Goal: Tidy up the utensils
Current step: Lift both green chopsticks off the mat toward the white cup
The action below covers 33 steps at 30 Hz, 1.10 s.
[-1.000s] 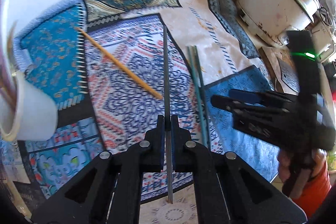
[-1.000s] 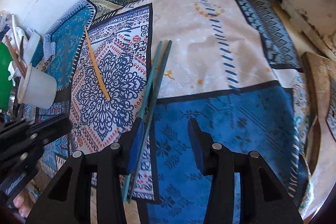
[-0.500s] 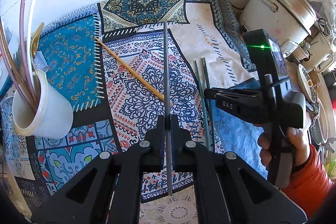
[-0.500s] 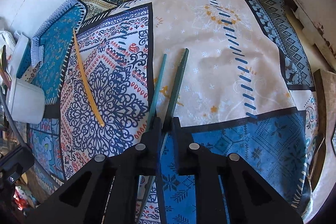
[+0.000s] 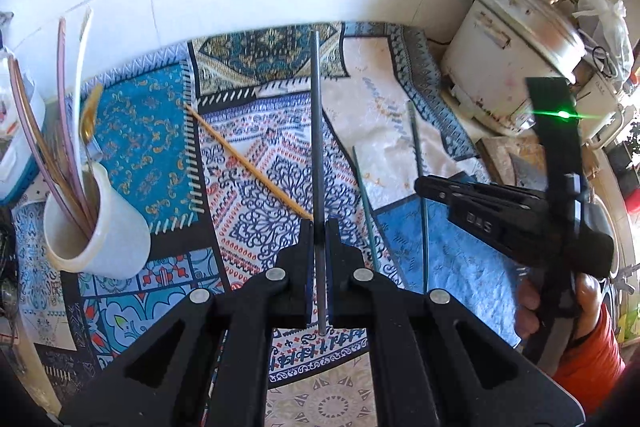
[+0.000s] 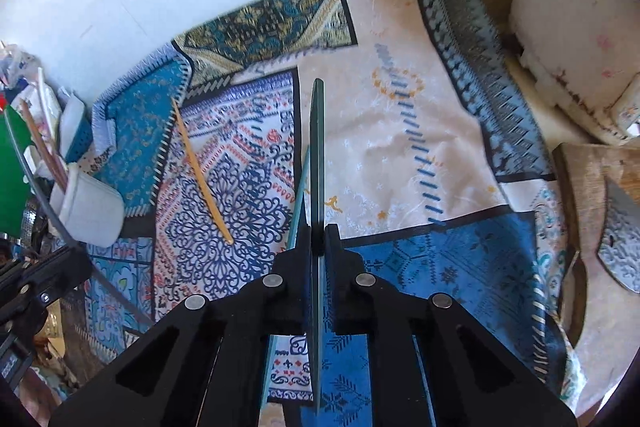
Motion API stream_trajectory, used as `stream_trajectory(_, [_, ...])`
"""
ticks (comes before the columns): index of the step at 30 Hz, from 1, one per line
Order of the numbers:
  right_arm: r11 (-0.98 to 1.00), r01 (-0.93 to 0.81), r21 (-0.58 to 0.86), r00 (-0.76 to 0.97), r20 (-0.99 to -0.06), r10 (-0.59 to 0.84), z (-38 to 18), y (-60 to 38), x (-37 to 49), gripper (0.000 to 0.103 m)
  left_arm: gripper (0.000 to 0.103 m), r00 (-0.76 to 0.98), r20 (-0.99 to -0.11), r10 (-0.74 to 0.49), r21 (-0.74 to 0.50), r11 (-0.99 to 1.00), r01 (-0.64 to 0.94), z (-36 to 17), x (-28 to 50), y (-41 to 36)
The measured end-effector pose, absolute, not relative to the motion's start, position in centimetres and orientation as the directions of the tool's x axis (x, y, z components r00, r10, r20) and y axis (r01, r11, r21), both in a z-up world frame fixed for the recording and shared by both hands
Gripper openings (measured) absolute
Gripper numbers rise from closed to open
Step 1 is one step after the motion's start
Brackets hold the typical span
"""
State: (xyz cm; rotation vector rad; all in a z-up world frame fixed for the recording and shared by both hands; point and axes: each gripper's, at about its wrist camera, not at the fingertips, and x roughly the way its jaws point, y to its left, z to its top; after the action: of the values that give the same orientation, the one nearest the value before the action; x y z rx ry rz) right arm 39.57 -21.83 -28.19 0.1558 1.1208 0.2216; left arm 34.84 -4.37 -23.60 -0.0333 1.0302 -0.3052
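Left tool [image 5: 320,227] clamps grey chopstick [image 5: 316,131] pointing 12 o'clock; white cup [image 5: 100,227] at 9. Right tool [image 6: 319,231] clamps dark green chopstick [image 6: 317,147], lifted; teal chopstick [image 6: 300,191] on the cloth [image 6: 400,131].

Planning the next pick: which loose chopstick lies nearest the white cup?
The yellow chopstick, diagonal on the cloth; the teal chopstick lies farther right, beside the right tool.

The left gripper [image 5: 319,227] has its fingers pinched together on a grey chopstick [image 5: 316,131]; the right gripper [image 6: 319,231] likewise clamps a green chopstick [image 6: 317,147].
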Motion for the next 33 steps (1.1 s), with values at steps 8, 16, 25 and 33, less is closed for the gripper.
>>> stream_trajectory(8, [0.966, -0.108, 0.236, 0.548, -0.797, 0.255, -23.0, -21.1, 37.9, 0.006, 0.003, 0.554, -0.784, -0.281, -0.164, 0.954, 0.251, -20.1, 34.1, -3.8])
stream_trajectory(16, [0.961, -0.16, 0.227, 0.653, -0.705, 0.276, -17.6, -18.7, 37.5, 0.006, 0.003, 0.649, -0.714, -0.262, -0.139, 0.962, 0.236, -15.9, 33.2, -1.5])
stream_trajectory(25, [0.933, -0.29, 0.214, 0.723, -0.59, 0.359, -12.0, -12.9, 37.4, 0.006, 0.003, 0.741, -0.643, -0.192, -0.119, 0.981, 0.152, -12.1, 31.5, 3.8])
stream_trajectory(33, [0.889, -0.407, 0.208, 0.717, -0.53, 0.452, -10.0, -6.9, 37.6, 0.006, 0.003, 0.787, -0.607, -0.113, -0.12, 0.991, 0.05, -10.3, 30.9, 9.8])
